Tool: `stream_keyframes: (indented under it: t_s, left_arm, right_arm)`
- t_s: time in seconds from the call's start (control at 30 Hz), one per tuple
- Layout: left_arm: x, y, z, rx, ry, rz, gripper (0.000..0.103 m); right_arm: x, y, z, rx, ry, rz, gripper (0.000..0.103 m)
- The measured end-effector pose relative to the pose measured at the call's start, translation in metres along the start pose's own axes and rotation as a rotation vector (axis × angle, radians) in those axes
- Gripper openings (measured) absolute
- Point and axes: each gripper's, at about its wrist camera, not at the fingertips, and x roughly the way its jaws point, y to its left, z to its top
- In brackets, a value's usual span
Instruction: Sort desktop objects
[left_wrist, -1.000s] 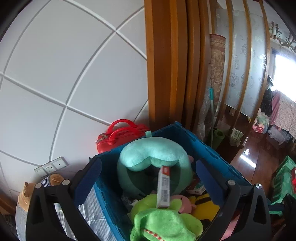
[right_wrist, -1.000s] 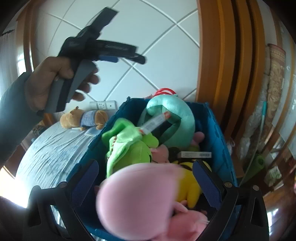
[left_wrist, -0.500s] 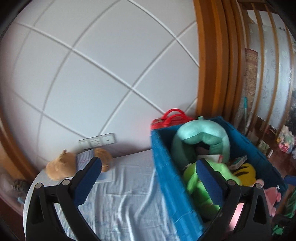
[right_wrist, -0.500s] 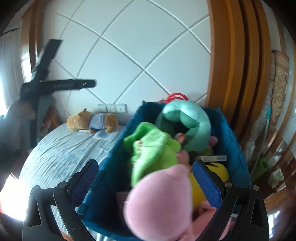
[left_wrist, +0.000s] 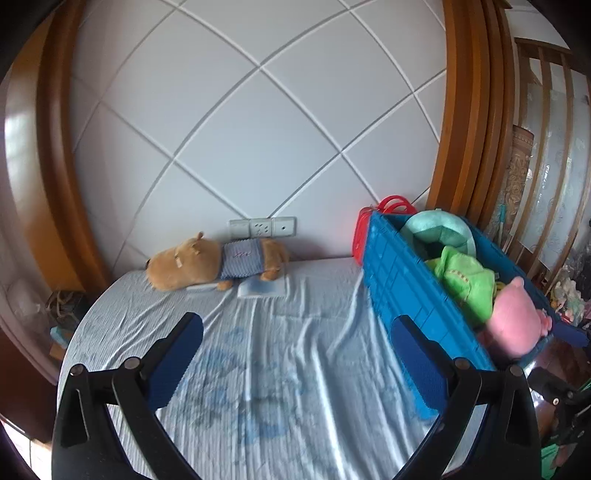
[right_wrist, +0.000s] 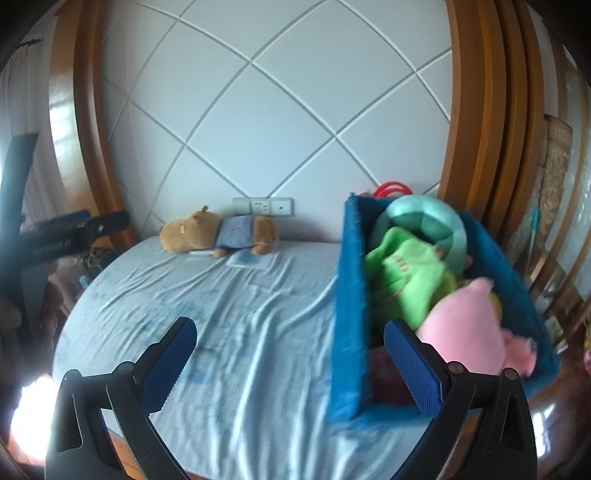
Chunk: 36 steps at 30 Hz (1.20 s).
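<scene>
A blue crate (left_wrist: 402, 291) (right_wrist: 349, 295) stands on the right of a table with a light blue cloth (left_wrist: 277, 354) (right_wrist: 240, 325). It holds a teal neck pillow (left_wrist: 439, 229) (right_wrist: 424, 218), a green plush (left_wrist: 465, 280) (right_wrist: 406, 273) and a pink plush (left_wrist: 513, 325) (right_wrist: 465, 325). A brown plush in a blue shirt (left_wrist: 218, 262) (right_wrist: 221, 230) lies at the back by a small flat packet (left_wrist: 262, 288) (right_wrist: 249, 260). My left gripper (left_wrist: 295, 362) and right gripper (right_wrist: 290, 354) are open and empty above the cloth.
A white panelled wall with sockets (left_wrist: 262, 227) (right_wrist: 263, 206) backs the table. A red bag (left_wrist: 384, 210) sits behind the crate. Wooden frames stand left and right. The left tool shows at the left edge of the right wrist view (right_wrist: 55, 236).
Both views have swung left from the crate to the table. The pink plush has left the right gripper and lies in the crate. The left gripper has moved down and left.
</scene>
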Motion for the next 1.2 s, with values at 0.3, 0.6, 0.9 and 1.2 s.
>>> stream_keyframes:
  t_s: [0.3, 0.6, 0.9, 1.2]
  left_arm:
    - [-0.062, 0.061, -0.046, -0.005, 0.03, 0.048, 0.103]
    - [-0.098, 0.08, -0.072, -0.037, 0.038, 0.076, 0.103]
    - [-0.107, 0.065, -0.095, -0.049, 0.074, 0.13, 0.103]
    - [-0.12, 0.05, -0.099, -0.065, 0.059, 0.181, 0.103]
  right_arm:
    - [-0.033, 0.087, -0.022, 0.045, 0.036, -0.055, 0.103]
    - [-0.059, 0.118, -0.027, 0.024, 0.014, -0.068, 0.103]
    - [-0.063, 0.11, -0.034, 0.007, 0.017, -0.042, 0.103]
    - [-0.069, 0.098, -0.04, -0.012, 0.02, -0.022, 0.103]
